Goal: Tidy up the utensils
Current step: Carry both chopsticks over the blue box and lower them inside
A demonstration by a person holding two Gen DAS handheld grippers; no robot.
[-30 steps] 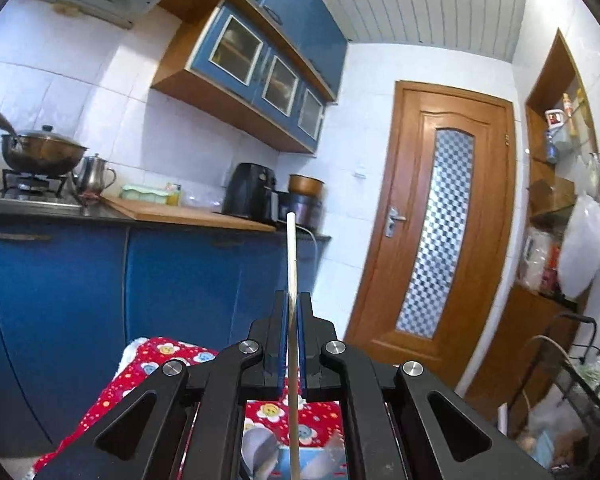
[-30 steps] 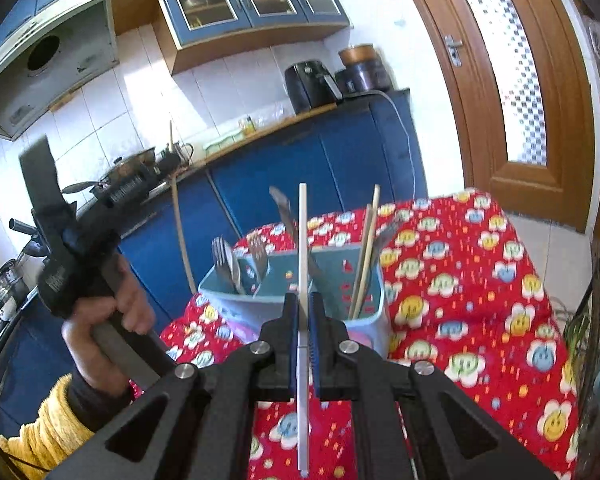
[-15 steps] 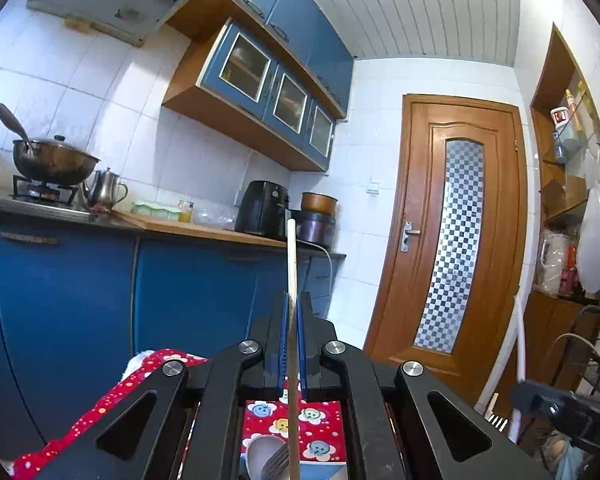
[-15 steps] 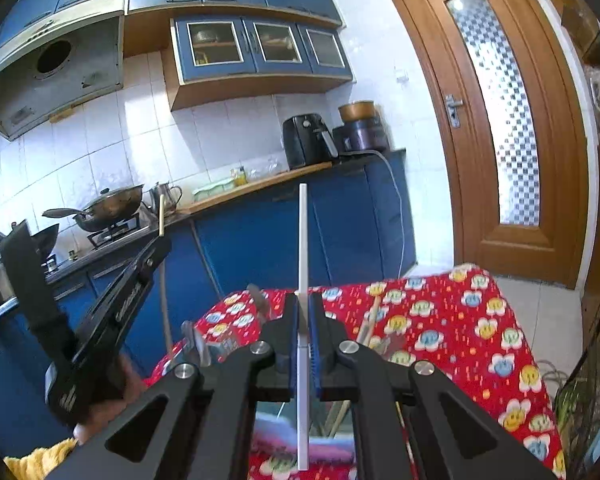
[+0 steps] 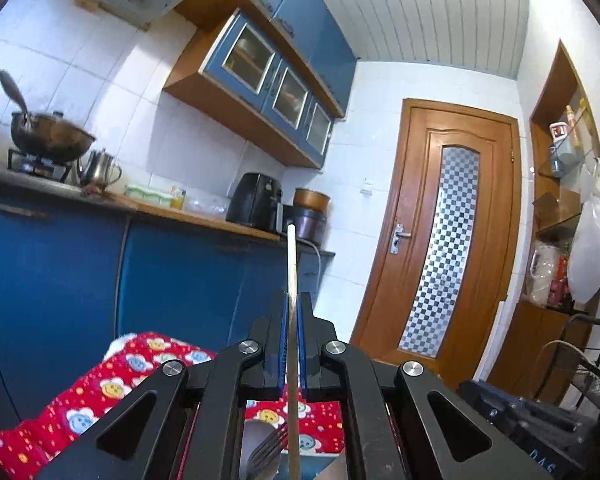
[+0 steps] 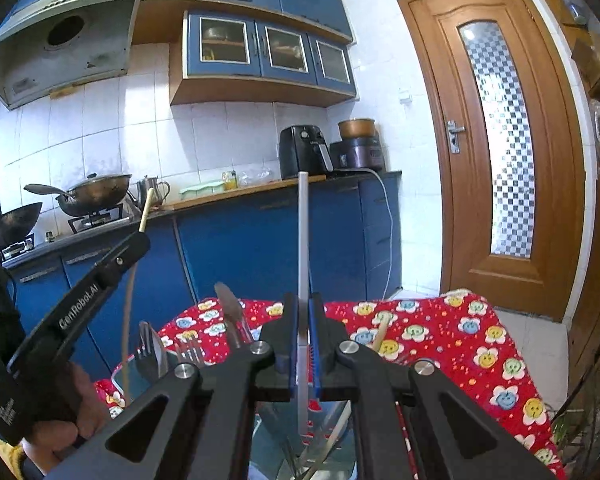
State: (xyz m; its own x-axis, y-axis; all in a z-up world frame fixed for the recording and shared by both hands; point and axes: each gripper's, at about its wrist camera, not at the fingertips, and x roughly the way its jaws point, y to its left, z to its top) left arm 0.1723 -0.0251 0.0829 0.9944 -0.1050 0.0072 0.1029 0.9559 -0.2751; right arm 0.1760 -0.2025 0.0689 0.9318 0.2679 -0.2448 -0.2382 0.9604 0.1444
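Observation:
My left gripper is shut on a pale wooden chopstick that stands upright, its lower end over a fork in the holder below. My right gripper is shut on a white chopstick, also upright, its lower end inside the light blue utensil holder. The holder holds forks, a knife and wooden chopsticks. The left gripper with its chopstick shows at the left of the right wrist view.
The holder stands on a table with a red flowered cloth. Behind are blue cabinets, a counter with a wok, kettle and air fryer, and a wooden door. A wire rack stands at the right.
Both grippers have tilted up and come closer over the holder. The white chopstick's lower end has gone down into the holder. Both stay shut.

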